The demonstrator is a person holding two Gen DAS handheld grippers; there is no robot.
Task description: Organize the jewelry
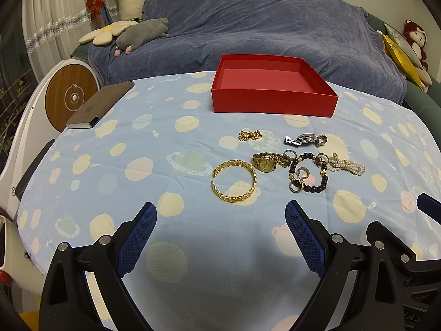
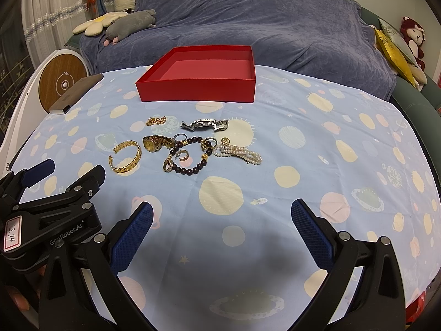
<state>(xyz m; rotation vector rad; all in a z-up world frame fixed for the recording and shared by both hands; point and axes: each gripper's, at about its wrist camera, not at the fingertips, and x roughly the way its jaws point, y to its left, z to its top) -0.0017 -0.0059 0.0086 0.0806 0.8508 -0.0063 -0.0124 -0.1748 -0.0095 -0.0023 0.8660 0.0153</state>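
Both claws hover over the table with jaws spread wide, nothing in either one. The right wrist view catches the whole left gripper [image 2: 63,171] off to its side, label and all, while the left wrist view only gets a sliver of the right gripper [image 1: 428,204] at its edge, so its jaws are better judged from its own camera.

The red box [image 1: 273,102] sits at the far side of the table, with nothing inside as far as I can see. All the jewelry lies in a loose cluster on the near side of the box, well apart from both claws. Closest to the box are a little gold chain [image 1: 249,135] and a silver watch [image 1: 306,139]. Further from it: a gold cuff [image 1: 234,180], a gold watch [image 1: 266,162], a dark bead bracelet [image 1: 308,172] with a few rings tangled around it, and a pearl strand [image 1: 348,167].

A grey notebook [image 1: 100,104] lies left of the box.
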